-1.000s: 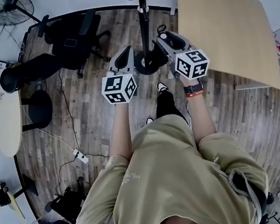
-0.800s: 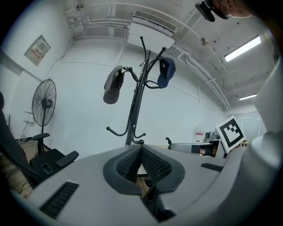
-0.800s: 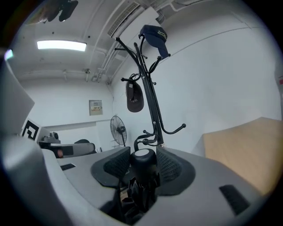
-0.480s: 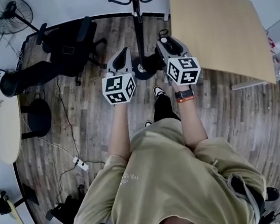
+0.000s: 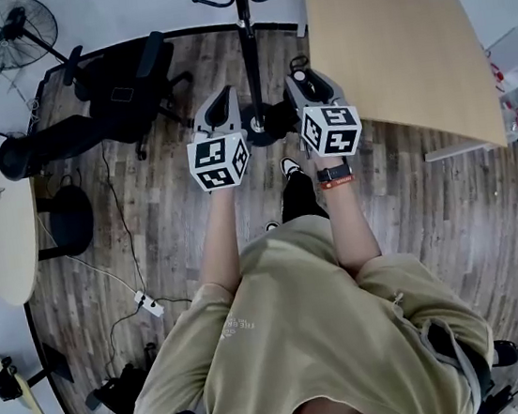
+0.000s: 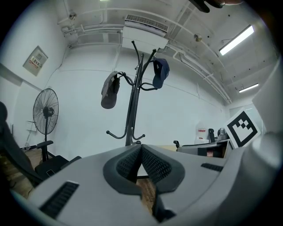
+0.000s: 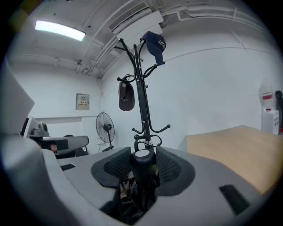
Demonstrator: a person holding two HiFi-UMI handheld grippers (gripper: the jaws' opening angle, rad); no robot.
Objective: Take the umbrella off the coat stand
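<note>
The black coat stand [image 5: 245, 42] rises straight ahead of me, between the two grippers. A folded black umbrella [image 7: 143, 170] with a round pale-topped handle end sits upright between the jaws of my right gripper [image 7: 143, 165], which is shut on it just right of the pole [image 7: 141, 97]. In the head view the right gripper [image 5: 302, 84] is beside the stand's base. My left gripper [image 6: 140, 152] is shut with nothing in it, its pads meeting, left of the pole [image 6: 132, 101]; the head view shows the left gripper [image 5: 224, 109] there too. A grey cap [image 6: 109, 90] and a blue cap [image 6: 160, 73] hang high on the hooks.
A light wooden table [image 5: 398, 41] stands close on the right. Black office chairs [image 5: 119, 78] and a floor fan [image 5: 4, 31] are at the left, with a round pale table [image 5: 2, 235] further left. A cable with a power strip [image 5: 149, 306] lies on the wood floor.
The right gripper with the umbrella has shifted a little leftward in the picture and swung slightly. The left gripper has drifted a little too. Neither grip has changed.
</note>
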